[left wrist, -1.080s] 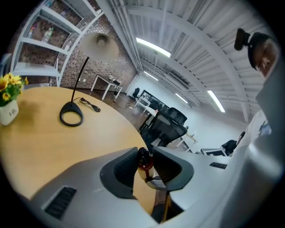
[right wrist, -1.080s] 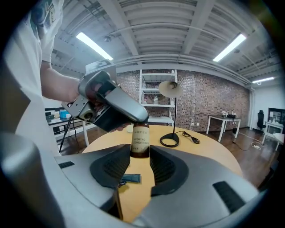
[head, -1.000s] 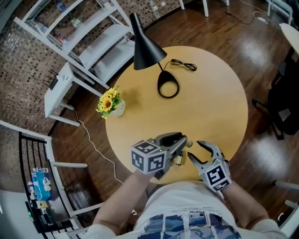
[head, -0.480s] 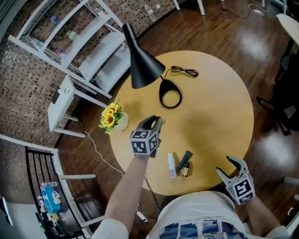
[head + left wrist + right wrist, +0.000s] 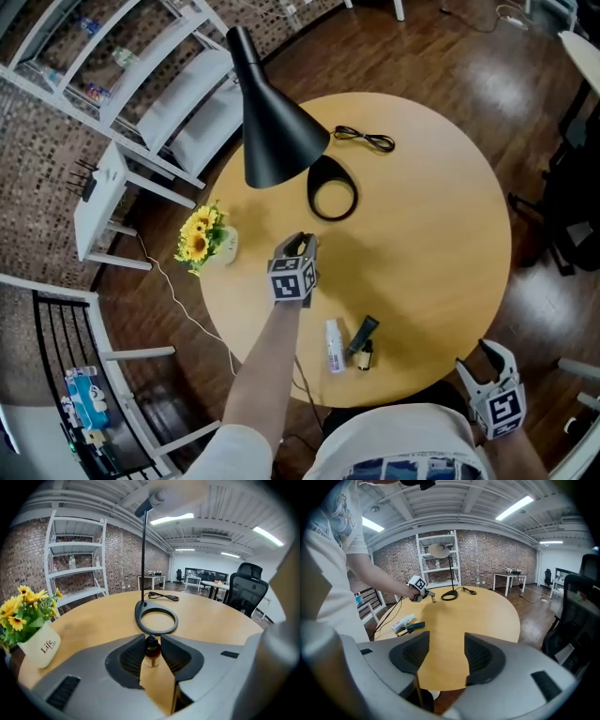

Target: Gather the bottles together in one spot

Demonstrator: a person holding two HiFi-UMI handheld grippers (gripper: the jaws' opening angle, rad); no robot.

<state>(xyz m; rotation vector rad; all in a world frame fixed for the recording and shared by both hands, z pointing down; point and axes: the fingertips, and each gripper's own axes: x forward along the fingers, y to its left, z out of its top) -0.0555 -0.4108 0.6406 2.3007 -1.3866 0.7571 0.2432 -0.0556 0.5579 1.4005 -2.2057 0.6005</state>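
Observation:
A small bottle (image 5: pixel 151 651) with a black cap and red collar stands upright between the tips of my left gripper (image 5: pixel 300 246), whose pads sit against its sides. This is at the middle left of the round wooden table (image 5: pixel 431 234), short of the lamp base (image 5: pixel 333 199). Near the table's front edge lie a white tube (image 5: pixel 334 345), a dark tube (image 5: pixel 362 334) and a small amber bottle (image 5: pixel 364 356), close together. My right gripper (image 5: pixel 495 354) hangs off the table's near right edge, open and empty.
A black lamp shade (image 5: pixel 277 122) hangs over the table's far left, with its black cable (image 5: pixel 364 139) behind the base. A pot of yellow flowers (image 5: pixel 208 239) stands at the left rim. White shelving (image 5: pixel 169 84) is beyond; a dark office chair (image 5: pixel 572 216) stands right.
My left gripper has moved from the near edge by the lying bottles out toward the lamp base. My right gripper has drawn back off the table's near edge and its jaws stand wider.

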